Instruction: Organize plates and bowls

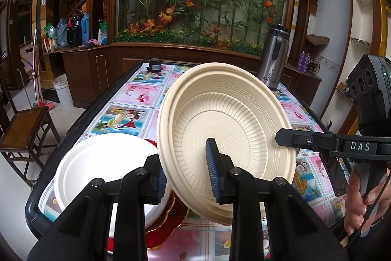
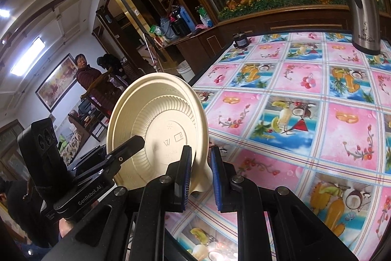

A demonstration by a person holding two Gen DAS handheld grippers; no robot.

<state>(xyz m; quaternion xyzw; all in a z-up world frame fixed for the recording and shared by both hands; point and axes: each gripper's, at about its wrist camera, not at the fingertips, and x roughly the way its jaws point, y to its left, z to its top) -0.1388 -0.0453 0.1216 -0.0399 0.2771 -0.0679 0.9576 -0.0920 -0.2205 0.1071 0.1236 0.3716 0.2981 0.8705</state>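
Blue-padded fingers (image 1: pixel 215 175) of our left gripper (image 1: pixel 188 177) pinch the rim of the cream plastic plate (image 1: pixel 227 119), one pad on its ribbed inner face, the other behind it. Our right gripper (image 2: pixel 200 175) straddles the same plate's opposite rim; in its own view the pads flank the edge with a visible gap on one side, so we cannot tell whether it is clamped or merely closing.

We hold the plate in the air above the flowered tablecloth (image 2: pixel 305 114), nearly on edge, its hollow face turned toward the left camera and its base toward the right one. Being round, it has no real long axis; its plane stands steeply, top rim leaning away.

Below and left sits a white plate (image 1: pixel 102 163) on a red dish (image 1: pixel 166 224). We judge the risks to be these: the thin rim flexing and slipping from one pinch, or opposing pulls bending the plate. A steel thermos (image 1: pixel 273 58) stands well apart.
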